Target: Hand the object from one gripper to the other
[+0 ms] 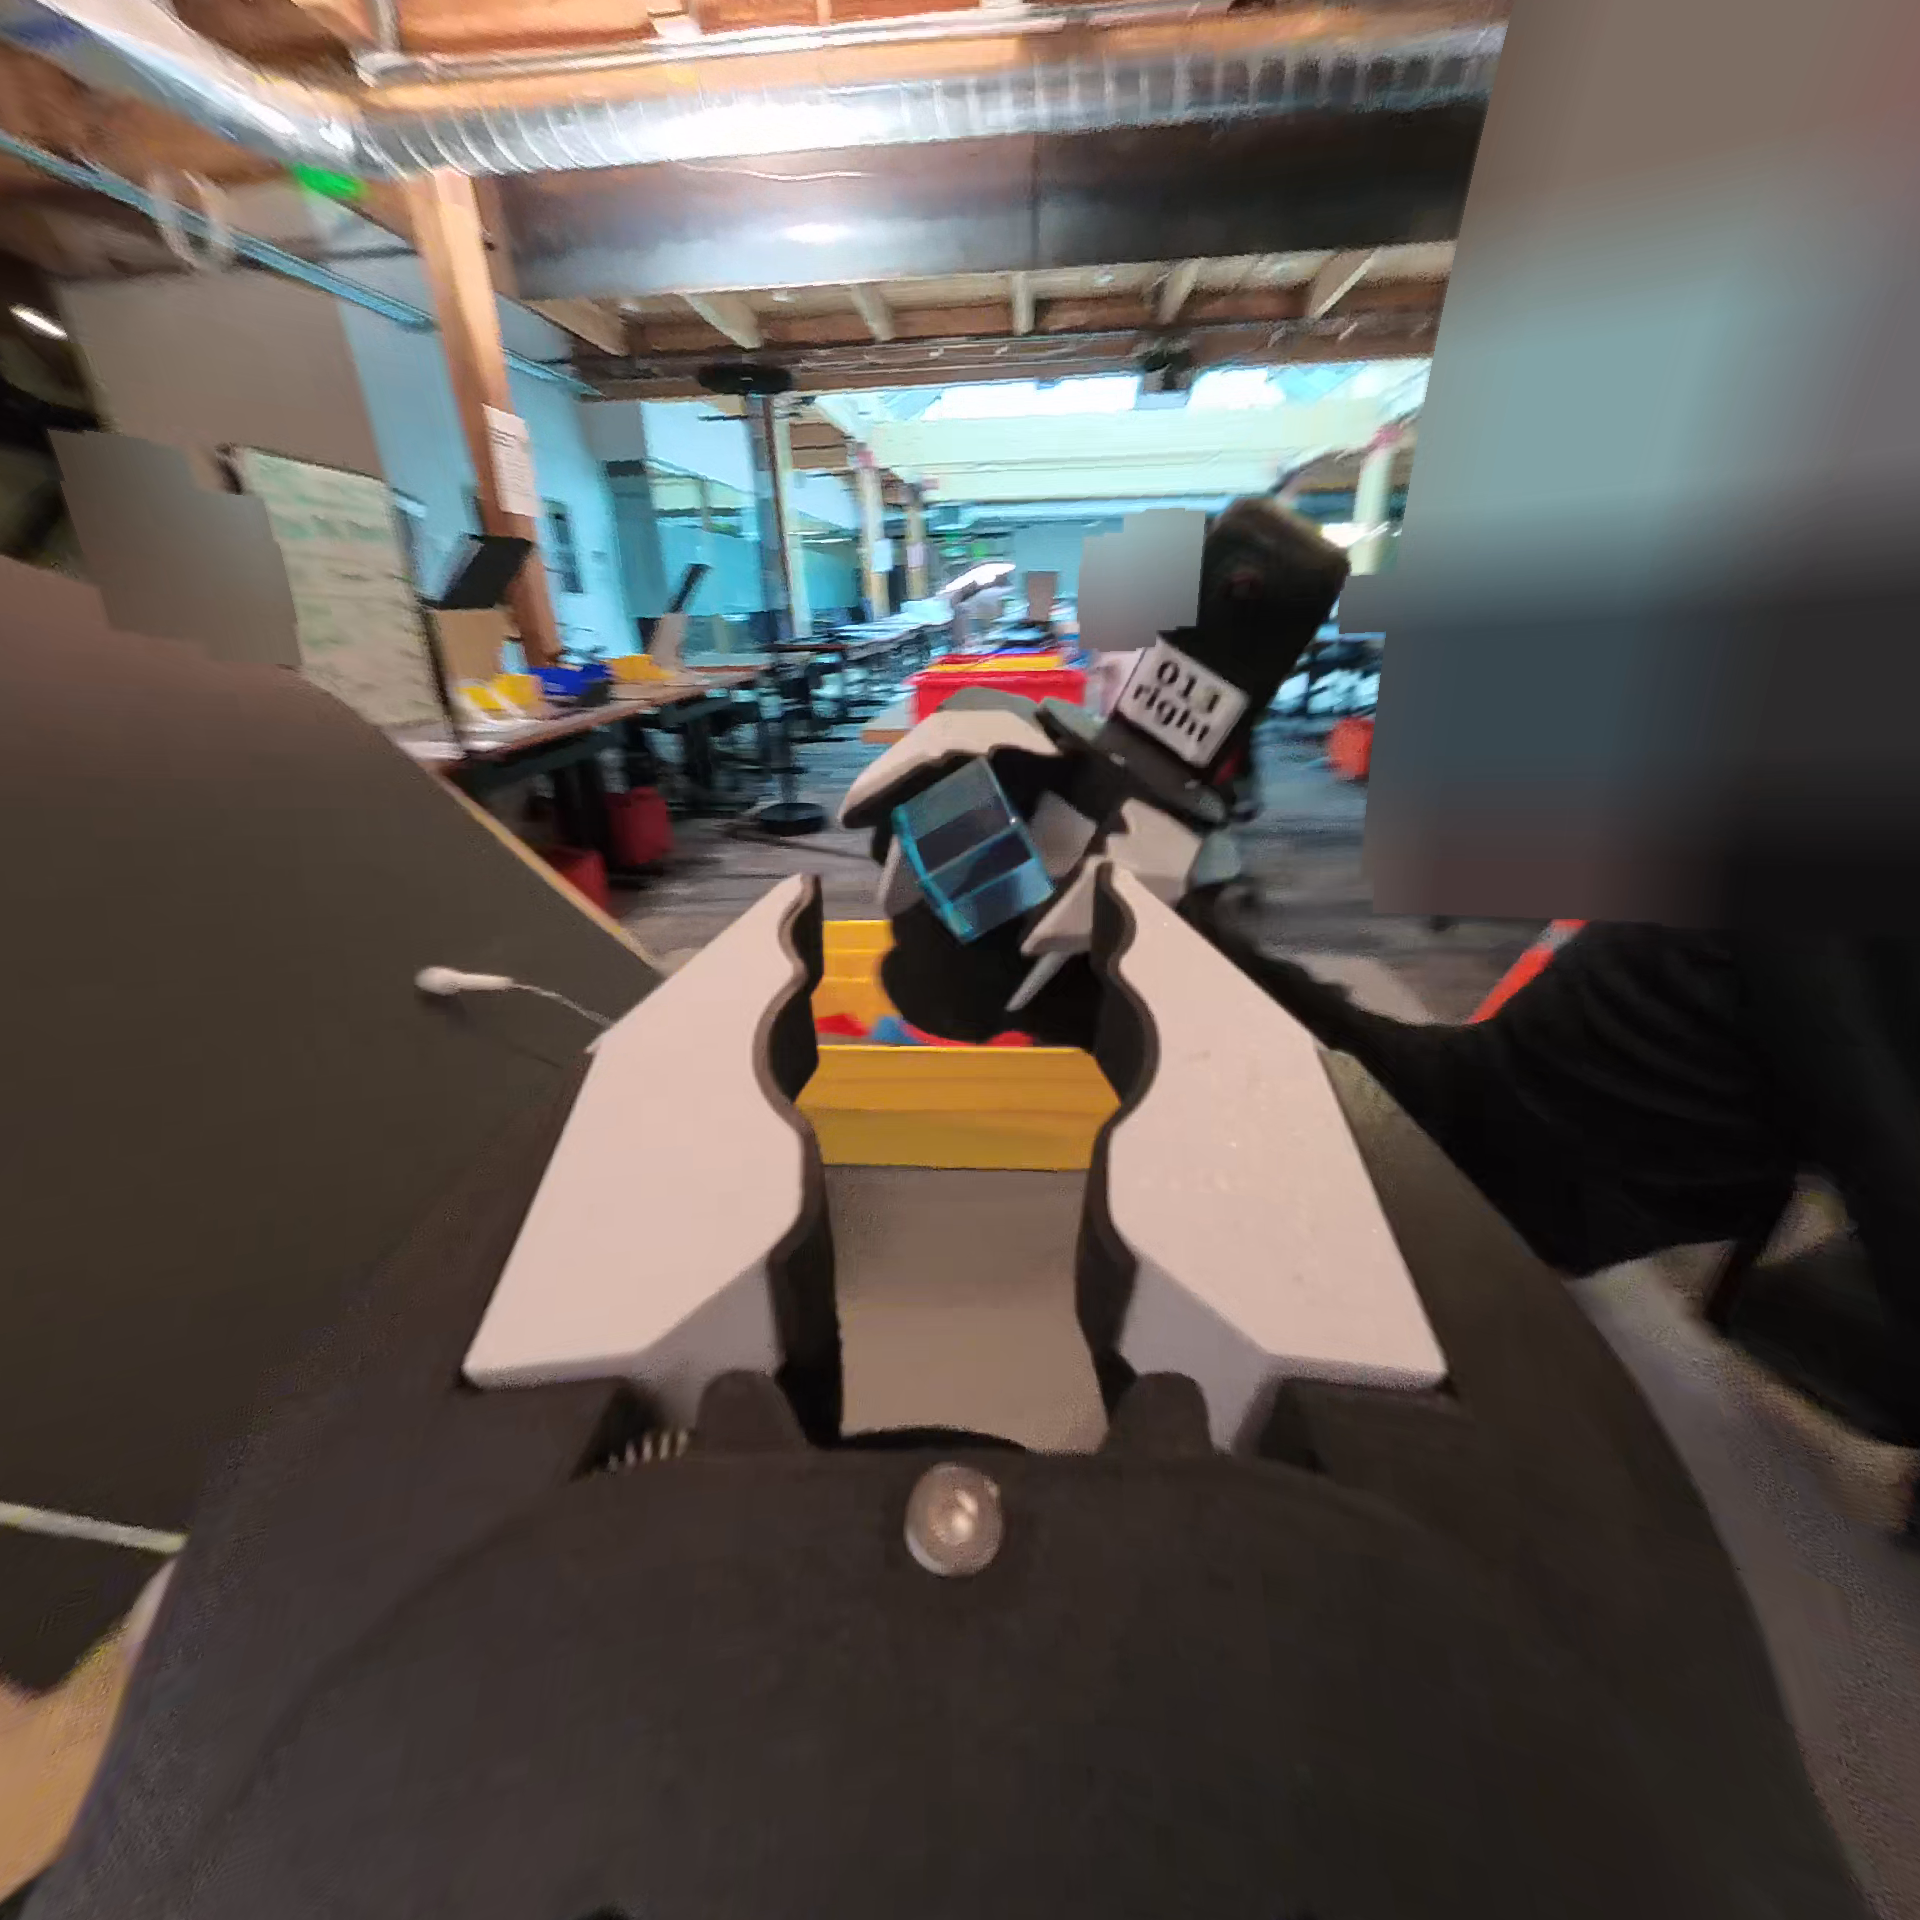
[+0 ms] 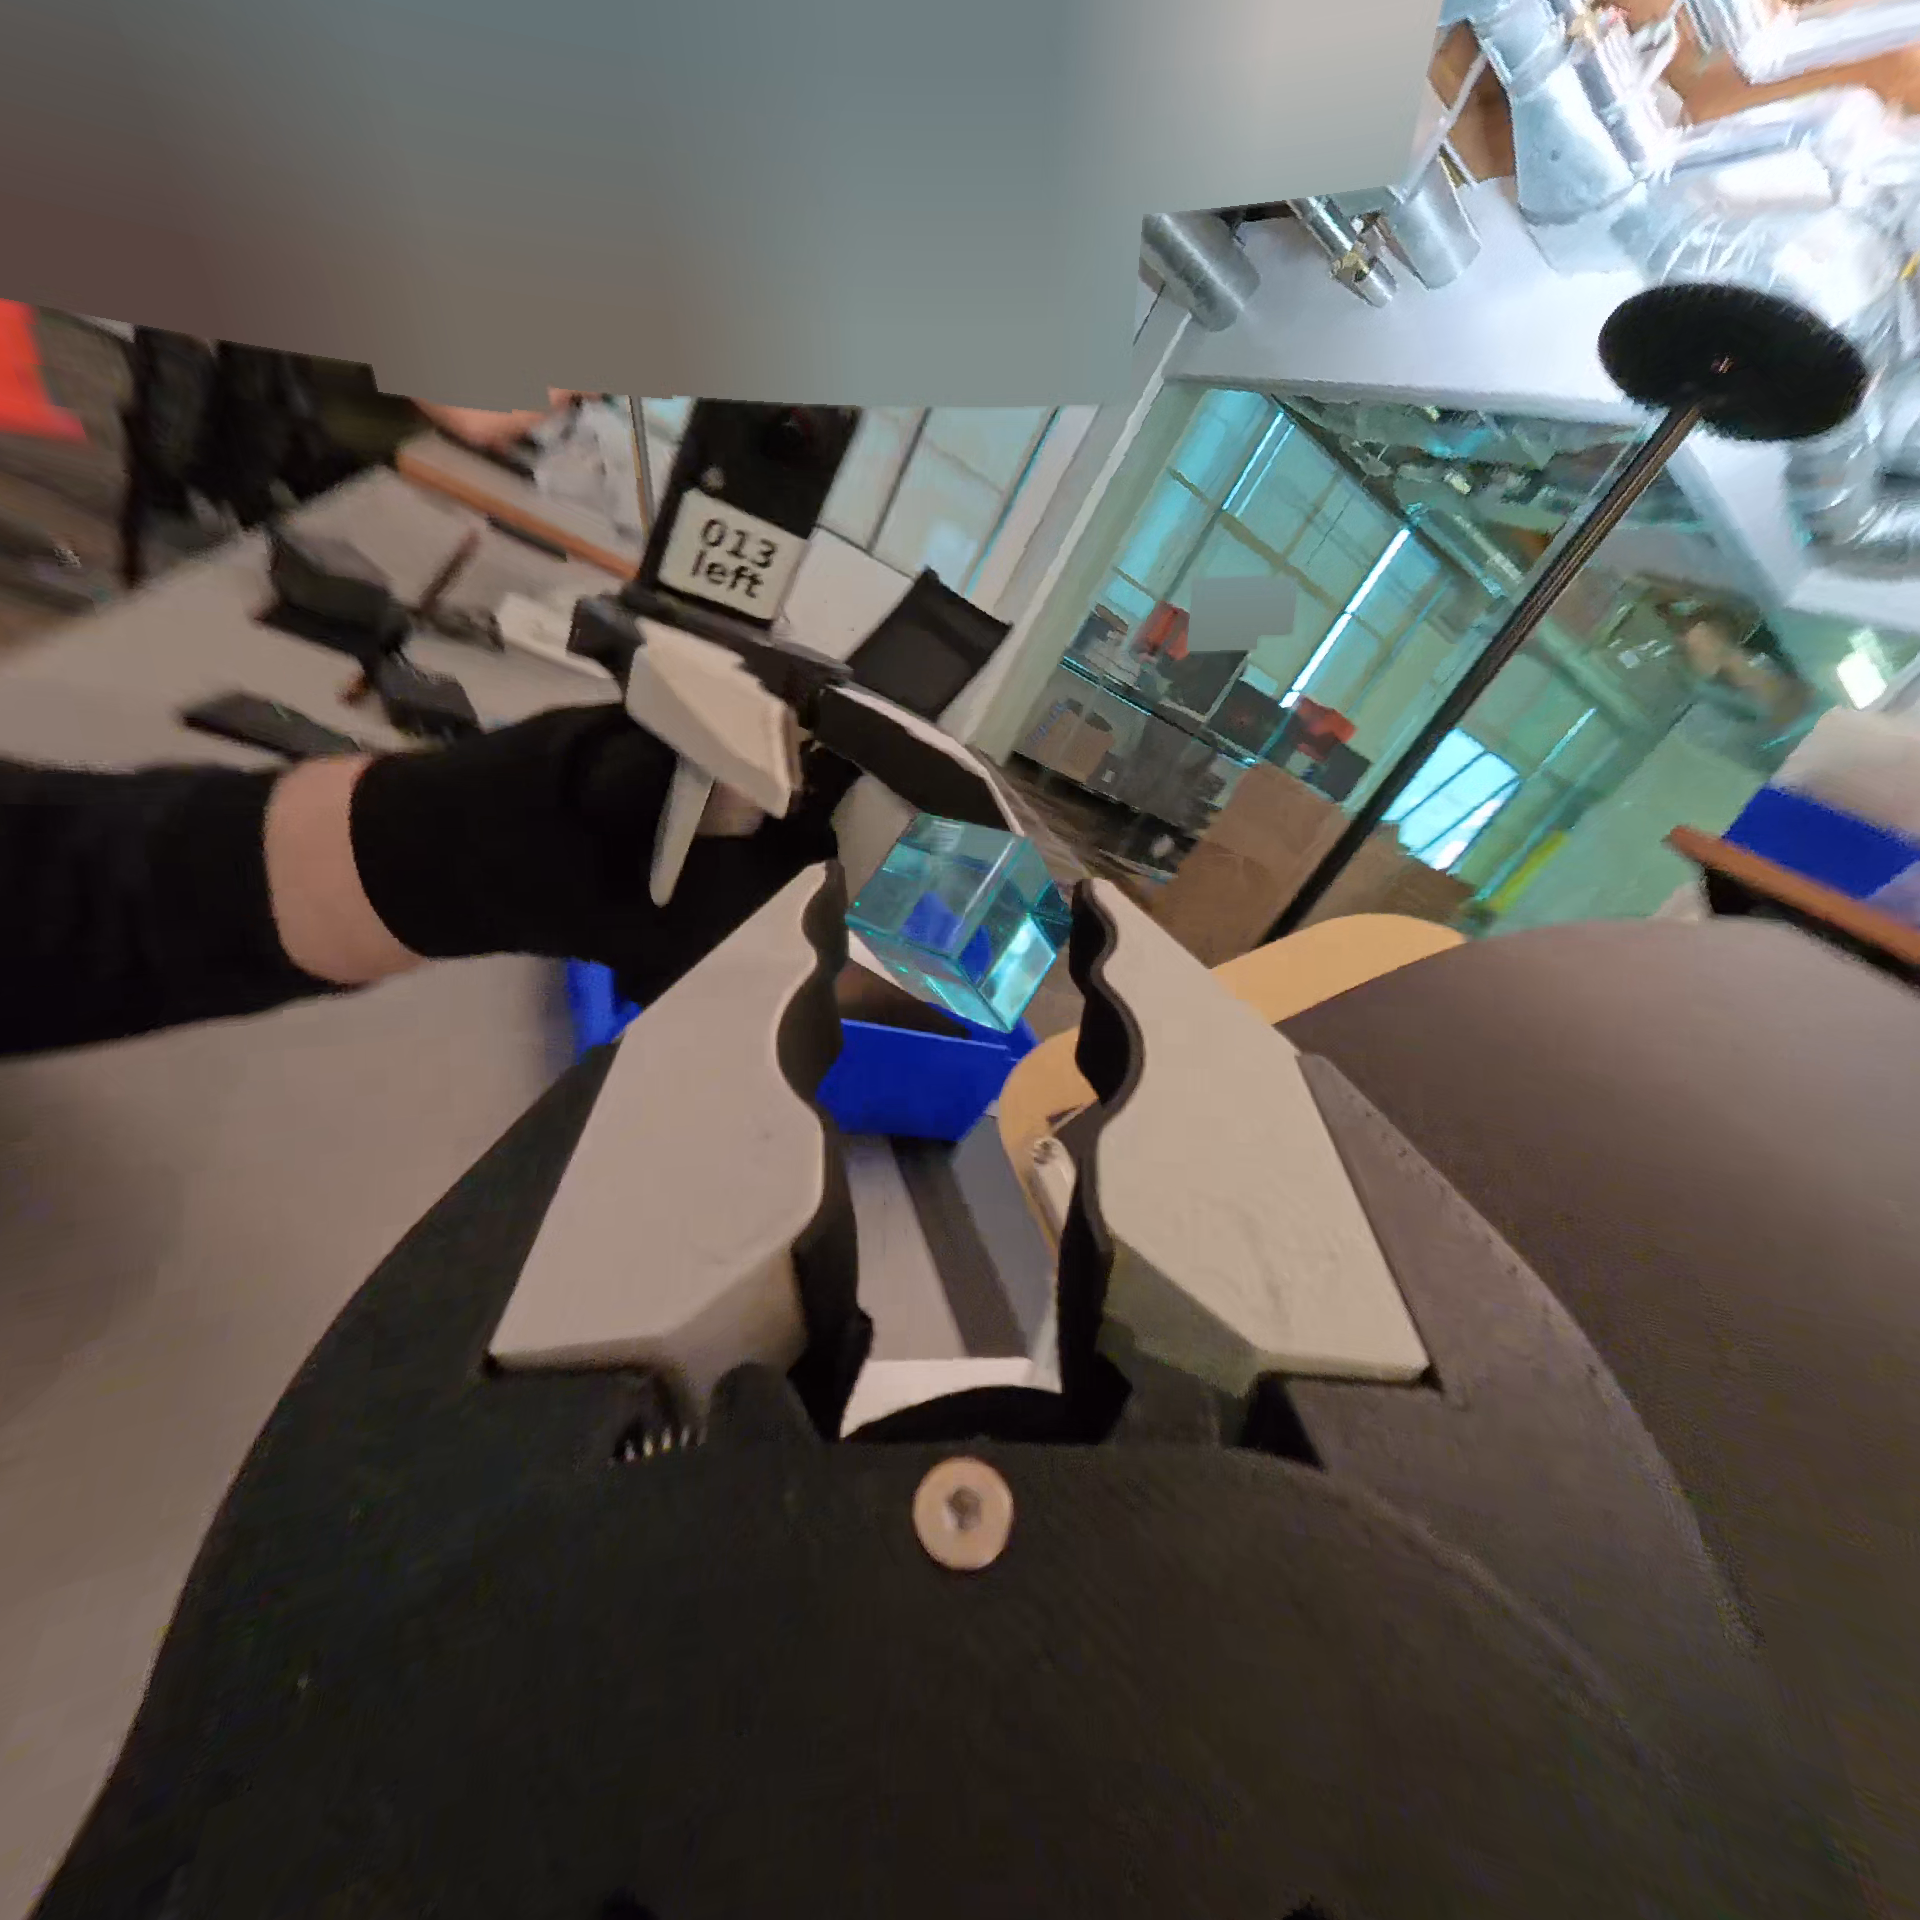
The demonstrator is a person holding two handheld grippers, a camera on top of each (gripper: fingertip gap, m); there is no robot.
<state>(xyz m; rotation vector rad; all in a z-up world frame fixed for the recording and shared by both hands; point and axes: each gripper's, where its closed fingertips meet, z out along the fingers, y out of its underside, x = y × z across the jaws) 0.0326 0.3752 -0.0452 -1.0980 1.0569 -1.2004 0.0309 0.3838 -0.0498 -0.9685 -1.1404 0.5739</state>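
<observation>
Right hand-held gripper [image 2: 954,904]: fingers squeezing clear blue cube [image 2: 961,920] at tips, cube tilted on its corner, up in air. Blue bin [image 2: 914,1081] just behind and below cube. Left hand-held gripper [image 1: 954,920]: fingers apart, narrow gap, nothing between them. Yellow bin [image 1: 951,1107] on bench past left tips. Left tips near cube, not touching it; same cube sits between right fingers in left view too. Black-gloved hand [image 2: 520,831] grips left tool. Farther back, long bench [image 1: 623,707] with small yellow and blue boxes.
</observation>
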